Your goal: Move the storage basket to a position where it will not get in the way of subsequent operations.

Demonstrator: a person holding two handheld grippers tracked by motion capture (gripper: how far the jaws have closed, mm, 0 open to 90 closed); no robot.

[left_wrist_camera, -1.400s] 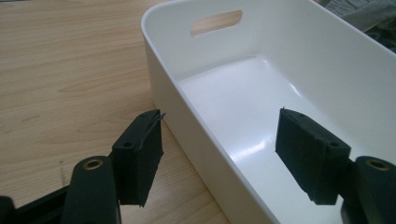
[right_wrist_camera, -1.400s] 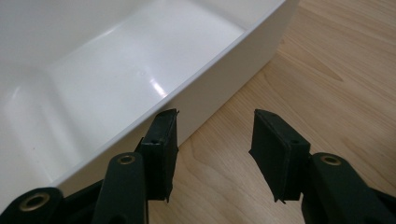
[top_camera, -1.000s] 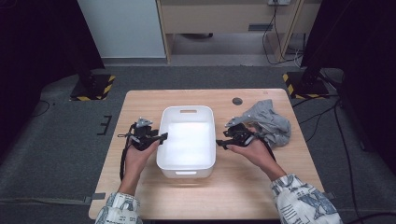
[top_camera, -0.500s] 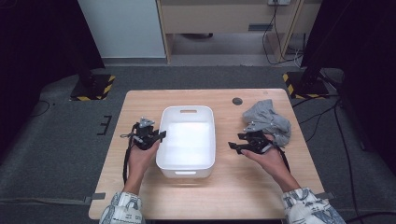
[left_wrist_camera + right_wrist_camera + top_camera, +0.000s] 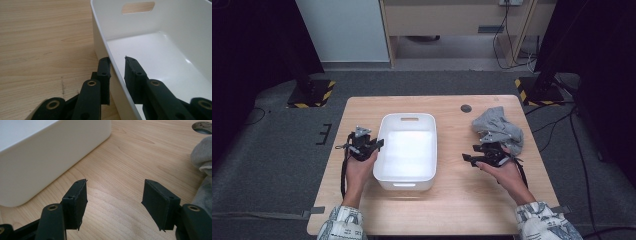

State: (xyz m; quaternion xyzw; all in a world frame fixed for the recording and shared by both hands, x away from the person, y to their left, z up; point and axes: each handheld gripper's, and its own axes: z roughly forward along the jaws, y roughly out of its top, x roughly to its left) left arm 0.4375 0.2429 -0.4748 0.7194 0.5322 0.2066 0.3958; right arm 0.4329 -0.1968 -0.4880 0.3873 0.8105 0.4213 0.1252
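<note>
No writing or brand marks can be read on anything here. Your left gripper straddles the left wall of the white rectangular plastic bin, jaws narrowly apart, one inside and one outside. Your right gripper hangs wide apart over the pale wooden table, holding nothing, between the bin and the crumpled grey cloth.

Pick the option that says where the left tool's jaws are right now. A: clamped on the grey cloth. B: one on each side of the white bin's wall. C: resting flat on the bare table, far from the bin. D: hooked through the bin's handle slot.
B: the left tool has one jaw outside and one inside the wall of the white bin, with a gap showing on the inner side.
</note>
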